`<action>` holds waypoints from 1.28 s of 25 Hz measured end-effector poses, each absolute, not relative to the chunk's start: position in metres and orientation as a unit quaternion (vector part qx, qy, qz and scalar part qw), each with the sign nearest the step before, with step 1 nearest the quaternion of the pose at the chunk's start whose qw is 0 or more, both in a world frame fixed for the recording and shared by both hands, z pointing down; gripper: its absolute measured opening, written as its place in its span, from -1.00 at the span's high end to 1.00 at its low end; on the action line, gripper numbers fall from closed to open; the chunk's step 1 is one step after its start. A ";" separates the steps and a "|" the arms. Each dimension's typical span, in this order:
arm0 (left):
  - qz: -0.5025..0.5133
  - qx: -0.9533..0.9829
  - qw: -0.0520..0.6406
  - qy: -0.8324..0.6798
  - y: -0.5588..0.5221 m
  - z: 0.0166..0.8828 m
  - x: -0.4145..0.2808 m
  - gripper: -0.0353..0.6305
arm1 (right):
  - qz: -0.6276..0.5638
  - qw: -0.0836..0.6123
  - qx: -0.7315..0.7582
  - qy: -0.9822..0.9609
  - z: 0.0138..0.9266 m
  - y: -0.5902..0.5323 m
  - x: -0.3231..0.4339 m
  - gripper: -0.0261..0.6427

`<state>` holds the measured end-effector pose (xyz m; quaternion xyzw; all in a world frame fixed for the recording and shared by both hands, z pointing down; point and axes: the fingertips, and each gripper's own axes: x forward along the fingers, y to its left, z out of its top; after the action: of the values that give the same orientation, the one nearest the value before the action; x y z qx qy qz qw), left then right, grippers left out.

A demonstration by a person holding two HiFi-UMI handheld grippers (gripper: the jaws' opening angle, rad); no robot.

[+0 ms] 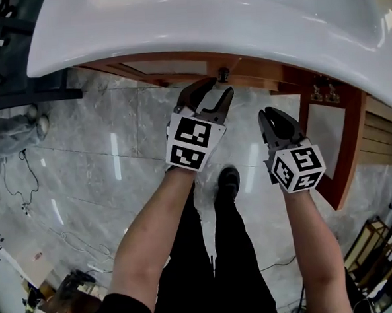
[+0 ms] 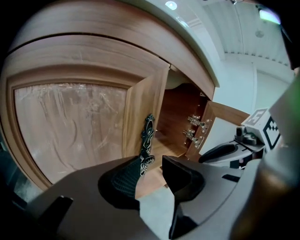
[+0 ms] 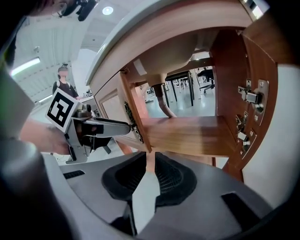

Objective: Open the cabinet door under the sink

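Under the white sink (image 1: 175, 28) stands a wooden cabinet. Its right door (image 1: 330, 137) hangs wide open, hinges (image 3: 251, 98) showing. The left door (image 2: 70, 126), with a frosted panel, stands slightly ajar and carries a dark ornate handle (image 2: 148, 140). My left gripper (image 1: 217, 88) is open just below that handle (image 1: 223, 73); in the left gripper view the handle's lower end lies beside the left pad (image 2: 123, 180), with no pad pressing on it. My right gripper (image 1: 269, 115) hangs in front of the open cabinet, its jaws (image 3: 150, 164) a narrow gap apart with nothing between them.
Inside the cabinet is a wooden shelf (image 3: 187, 133). The person's legs and a black shoe (image 1: 228, 182) stand on the glossy marble floor (image 1: 104, 165). Cables (image 1: 26, 189) trail at the left. A black frame (image 1: 18, 64) stands at the sink's left end. A person (image 3: 63, 86) stands far off.
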<state>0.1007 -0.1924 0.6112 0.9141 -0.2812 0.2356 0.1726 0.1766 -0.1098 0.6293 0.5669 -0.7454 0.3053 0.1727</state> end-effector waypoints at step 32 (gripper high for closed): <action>0.263 0.927 0.177 -0.202 -0.200 0.618 0.106 0.66 | 0.248 0.124 0.483 -0.830 0.567 -0.199 0.138 0.50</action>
<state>0.1059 -0.2000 0.6177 0.9268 -0.2015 0.2629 0.1772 0.1379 -0.1985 0.5668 0.4833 -0.8303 0.2484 0.1241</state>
